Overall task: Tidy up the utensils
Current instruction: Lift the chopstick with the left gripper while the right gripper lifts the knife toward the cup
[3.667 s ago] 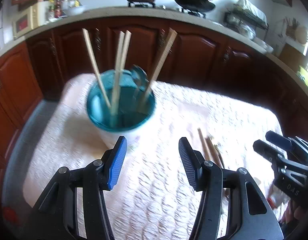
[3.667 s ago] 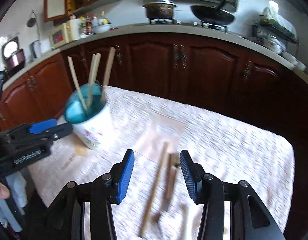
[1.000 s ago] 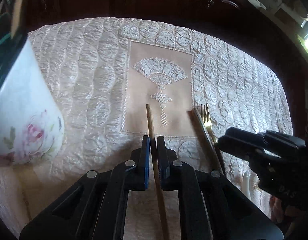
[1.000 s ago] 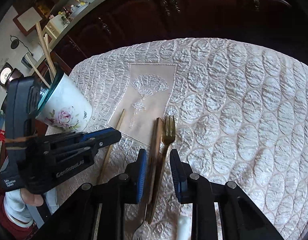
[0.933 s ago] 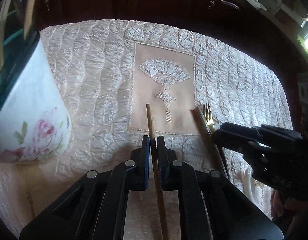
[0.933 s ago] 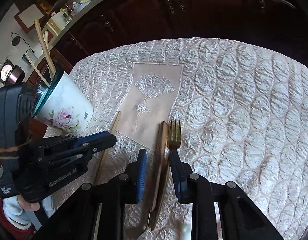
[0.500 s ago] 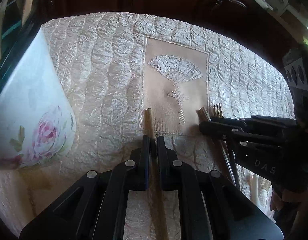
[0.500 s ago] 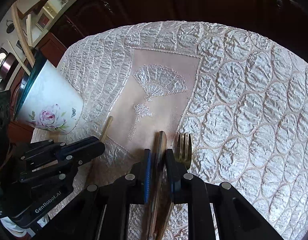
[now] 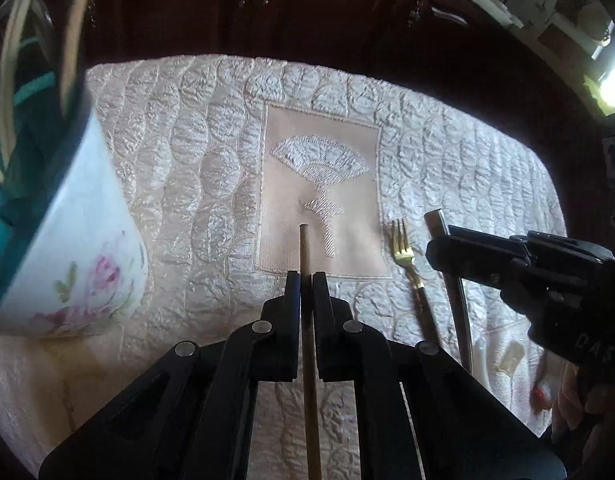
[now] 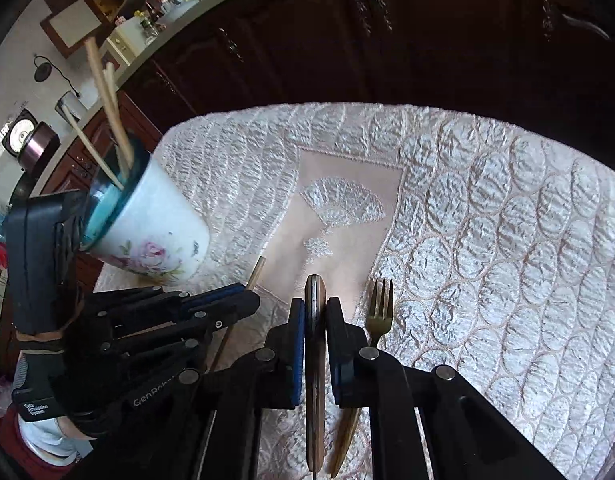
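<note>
Nearest, the left gripper [image 9: 306, 280] is clamped on a thin wooden chopstick [image 9: 304, 248], and the right gripper [image 10: 315, 312], whose jaws have just been closing, pinches a flat dark-edged wooden utensil [image 10: 315, 292]. Just right of it, 1 gold fork [image 10: 380, 304] lies on the quilted tablecloth [image 10: 487, 240]. Farther left, the floral cup [image 10: 155, 236] holds about 3 chopsticks. Judged: 2 pieces in hand and the fork remain.

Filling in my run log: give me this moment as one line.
left hand-held gripper: shut on chopstick | right hand-held gripper: shut on flat wooden utensil | fork: on cloth
</note>
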The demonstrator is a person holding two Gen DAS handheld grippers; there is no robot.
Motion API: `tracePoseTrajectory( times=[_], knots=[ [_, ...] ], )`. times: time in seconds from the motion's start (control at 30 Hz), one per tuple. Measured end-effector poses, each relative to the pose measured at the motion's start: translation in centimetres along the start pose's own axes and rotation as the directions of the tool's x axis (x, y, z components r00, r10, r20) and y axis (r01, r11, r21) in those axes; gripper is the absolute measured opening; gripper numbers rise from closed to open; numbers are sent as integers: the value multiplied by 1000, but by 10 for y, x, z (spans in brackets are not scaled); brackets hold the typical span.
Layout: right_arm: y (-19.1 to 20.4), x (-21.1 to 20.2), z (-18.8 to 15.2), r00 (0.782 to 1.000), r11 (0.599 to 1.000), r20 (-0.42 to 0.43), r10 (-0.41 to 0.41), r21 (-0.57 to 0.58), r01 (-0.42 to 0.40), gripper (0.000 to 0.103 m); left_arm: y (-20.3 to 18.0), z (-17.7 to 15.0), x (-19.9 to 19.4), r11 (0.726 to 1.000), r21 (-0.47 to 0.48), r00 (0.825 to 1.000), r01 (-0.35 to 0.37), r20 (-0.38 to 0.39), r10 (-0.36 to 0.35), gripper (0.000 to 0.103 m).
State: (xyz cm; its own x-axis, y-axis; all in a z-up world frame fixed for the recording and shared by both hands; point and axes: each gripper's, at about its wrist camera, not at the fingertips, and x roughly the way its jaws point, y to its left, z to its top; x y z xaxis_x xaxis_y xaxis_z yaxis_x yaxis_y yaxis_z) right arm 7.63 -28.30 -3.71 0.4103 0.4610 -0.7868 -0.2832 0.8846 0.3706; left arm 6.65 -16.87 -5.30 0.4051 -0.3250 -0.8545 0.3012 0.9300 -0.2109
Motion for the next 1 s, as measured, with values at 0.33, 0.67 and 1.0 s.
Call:
tracePoseTrajectory(
  times=[0.33, 0.67, 1.0],
  knots=[
    [34, -99, -29, 987, 998, 161, 26, -66, -16, 10, 8, -22, -106, 996, 48, 986, 71, 146, -78, 4],
    [63, -143, -53, 974, 995, 221, 41, -98, -19, 9, 28, -51, -188, 996, 51, 963, 72, 256, -83, 4],
    [104, -166, -24, 957, 985, 278, 85, -171, -37, 9, 47, -37, -259, 998, 34, 926, 50, 372, -59, 4]
  ],
)
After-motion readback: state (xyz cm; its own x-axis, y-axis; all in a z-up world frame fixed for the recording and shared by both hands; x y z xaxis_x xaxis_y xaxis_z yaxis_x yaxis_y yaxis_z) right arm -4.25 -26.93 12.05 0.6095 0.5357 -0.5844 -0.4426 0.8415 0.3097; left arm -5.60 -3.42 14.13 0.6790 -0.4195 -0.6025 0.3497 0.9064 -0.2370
